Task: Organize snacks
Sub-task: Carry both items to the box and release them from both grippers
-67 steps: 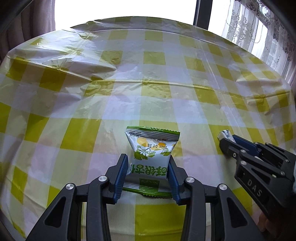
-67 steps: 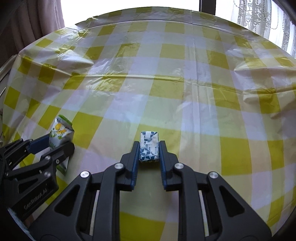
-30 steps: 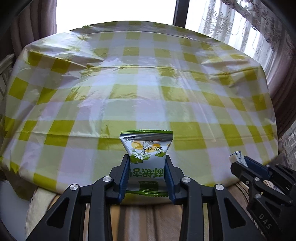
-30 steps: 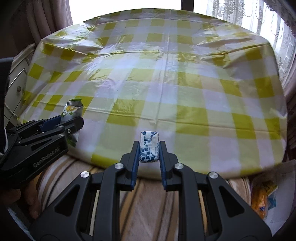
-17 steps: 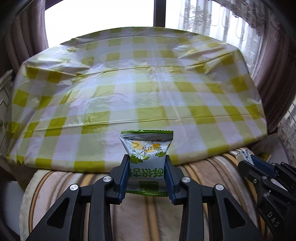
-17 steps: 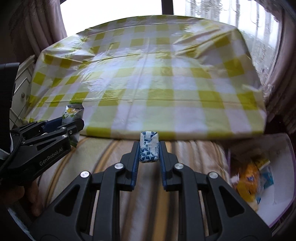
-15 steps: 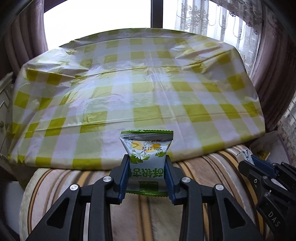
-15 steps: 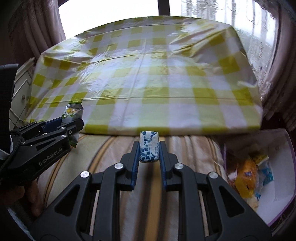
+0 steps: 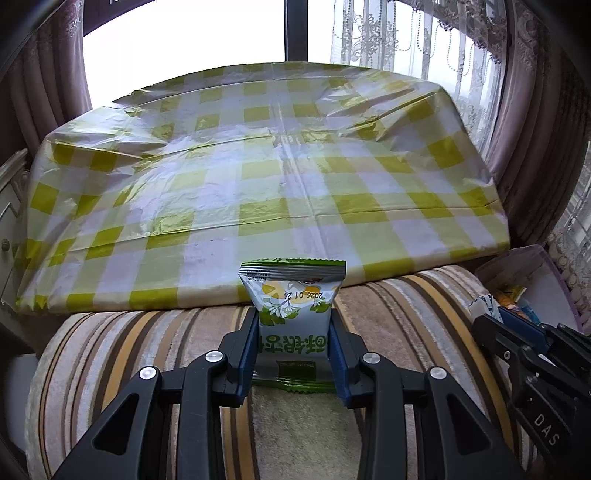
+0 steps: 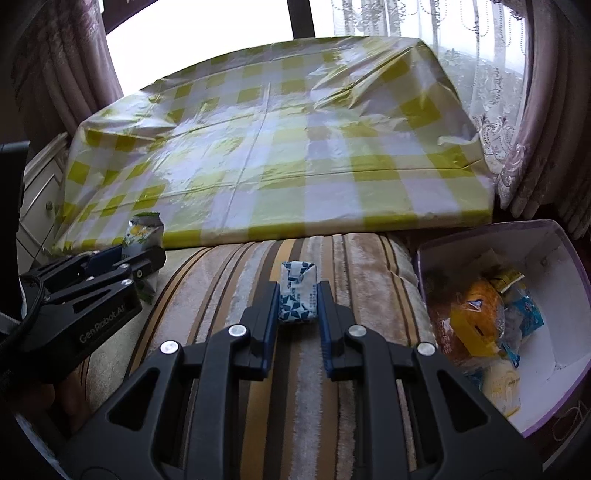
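Left gripper (image 9: 293,354) clamped on green-white snack packet (image 9: 293,314), bottom centre of frame, over striped cushion (image 9: 129,343). Right gripper (image 10: 297,306) closed tight on small blue-white candy (image 10: 297,297), centre frame. White box (image 10: 554,280) of snacks lower right. Checked counter (image 10: 295,155) fills upper frame.

Both grippers (snacks aboard) left the table (image 9: 295,177) for the box (image 10: 554,258).

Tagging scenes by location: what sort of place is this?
Most likely a home living room or bedroom: a table under a yellow checked tablecloth, a striped upholstered seat, lace curtains at the window.
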A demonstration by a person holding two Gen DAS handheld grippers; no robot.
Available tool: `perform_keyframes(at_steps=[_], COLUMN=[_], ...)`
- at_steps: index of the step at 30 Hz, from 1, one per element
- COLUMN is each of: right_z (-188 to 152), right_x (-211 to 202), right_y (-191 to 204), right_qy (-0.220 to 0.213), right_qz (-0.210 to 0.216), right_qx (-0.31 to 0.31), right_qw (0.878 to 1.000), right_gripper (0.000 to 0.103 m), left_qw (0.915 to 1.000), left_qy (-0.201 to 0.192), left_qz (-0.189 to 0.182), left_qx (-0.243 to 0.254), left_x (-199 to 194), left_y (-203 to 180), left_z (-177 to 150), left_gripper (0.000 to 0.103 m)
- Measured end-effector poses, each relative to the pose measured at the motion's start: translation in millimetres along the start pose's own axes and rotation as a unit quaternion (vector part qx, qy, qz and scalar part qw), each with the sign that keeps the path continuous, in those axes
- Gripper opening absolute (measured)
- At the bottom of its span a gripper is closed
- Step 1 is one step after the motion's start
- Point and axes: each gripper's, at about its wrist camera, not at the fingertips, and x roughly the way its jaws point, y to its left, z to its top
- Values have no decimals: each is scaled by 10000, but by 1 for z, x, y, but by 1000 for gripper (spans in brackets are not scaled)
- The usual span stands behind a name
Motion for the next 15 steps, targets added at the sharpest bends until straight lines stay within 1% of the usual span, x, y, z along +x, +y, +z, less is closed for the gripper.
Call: perform_keyframes(at_steps=[7, 15], right_z=[0, -4], right_x=[-2, -17], right_y=[0, -7], right_qy=[-77, -277], right_qz=[-4, 65], right_qx=[-3, 88], right_qw=[10000, 9996], right_gripper=[23, 23], left_qw=[10000, 9990], left_qy=[-35, -176], left_qz=[-69, -289], left_qx=[11, 301], left_x=[-2, -15], left_y=[-3, -28], left_z=[1, 0], left_gripper=[36, 36])
